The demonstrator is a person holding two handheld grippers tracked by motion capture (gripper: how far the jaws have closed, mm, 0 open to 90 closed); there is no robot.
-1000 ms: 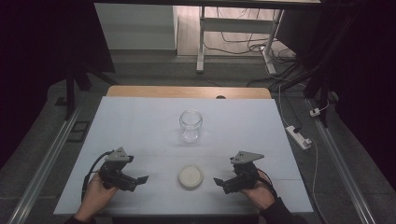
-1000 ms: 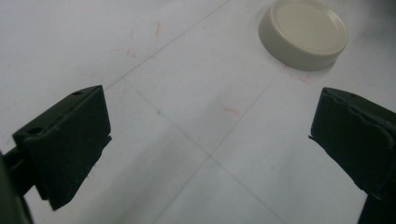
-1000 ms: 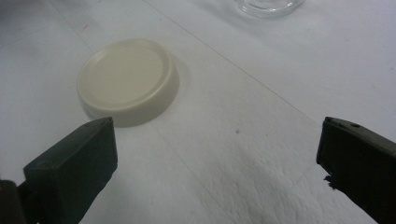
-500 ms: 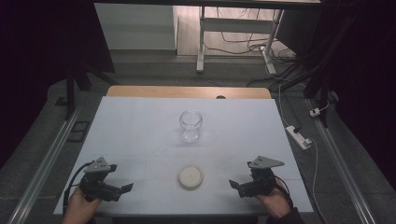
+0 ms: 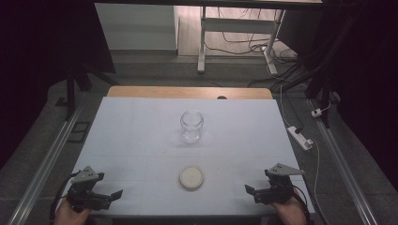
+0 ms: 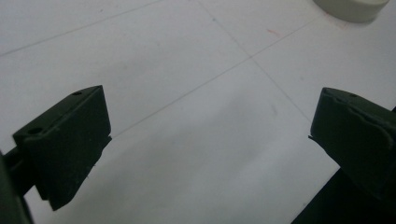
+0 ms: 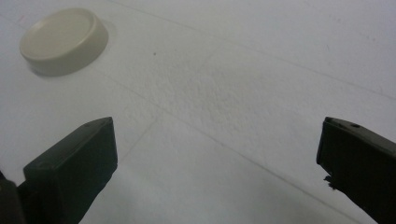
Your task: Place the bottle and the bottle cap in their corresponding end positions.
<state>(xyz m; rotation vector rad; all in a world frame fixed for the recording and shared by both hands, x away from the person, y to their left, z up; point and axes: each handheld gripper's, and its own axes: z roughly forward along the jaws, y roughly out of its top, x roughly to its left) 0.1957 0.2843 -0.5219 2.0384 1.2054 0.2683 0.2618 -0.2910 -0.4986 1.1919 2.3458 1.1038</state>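
Fingers (image 6: 65,149) of both grippers gape wide, holding nothing. Left gripper (image 5: 112,194) and right gripper (image 5: 250,191) sit low at the counter's (image 5: 141,140) near corners, pointing inward. Between them lies the lid (image 5: 191,177), with the jar (image 5: 191,125) beyond it.

The right gripper (image 7: 217,163), black jaws spread wide, hovers over the white table (image 7: 261,79), near a round cream plastic lid (image 7: 63,41).

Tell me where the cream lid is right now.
In the high view the cream lid lies flat on the white table, near its front edge, between the left gripper and right gripper, in front of the glass jar.
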